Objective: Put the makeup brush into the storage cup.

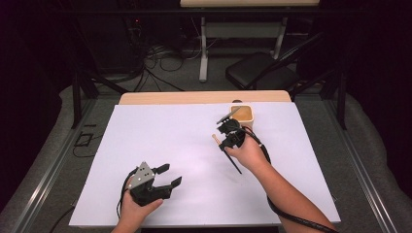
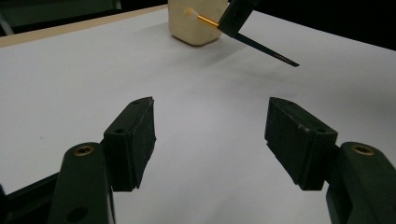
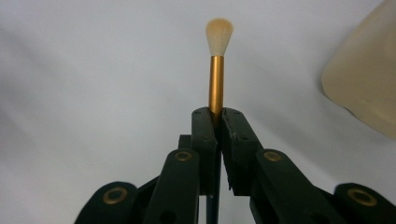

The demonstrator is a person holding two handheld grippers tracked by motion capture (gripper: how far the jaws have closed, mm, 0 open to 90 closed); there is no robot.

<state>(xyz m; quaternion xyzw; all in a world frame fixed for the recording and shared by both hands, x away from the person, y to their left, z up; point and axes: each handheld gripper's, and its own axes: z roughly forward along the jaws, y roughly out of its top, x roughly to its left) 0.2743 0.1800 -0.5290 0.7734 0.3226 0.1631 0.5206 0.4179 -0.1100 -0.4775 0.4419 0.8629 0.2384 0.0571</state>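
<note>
A small brush with a pale bristle tip [image 3: 218,35], a gold ferrule and a thin black handle [image 1: 234,164] is clamped by the ferrule in my right gripper [image 3: 215,114], which is shut on it. In the high view that gripper [image 1: 223,138] hovers right of centre, bristles pointing left, just in front of a cream square cup [image 1: 243,114]. The left gripper view has the brush [image 2: 208,21] up in front of the cup [image 2: 194,25]. My left gripper [image 1: 171,174] rests near the front left of the sheet; its jaws [image 2: 210,109] stand wide apart with nothing between them.
A white sheet [image 1: 184,141] covers the wooden table. Behind the table are a black chair [image 1: 262,73], a white desk frame and floor cables. A metal rail [image 1: 362,165] runs along each side of the table.
</note>
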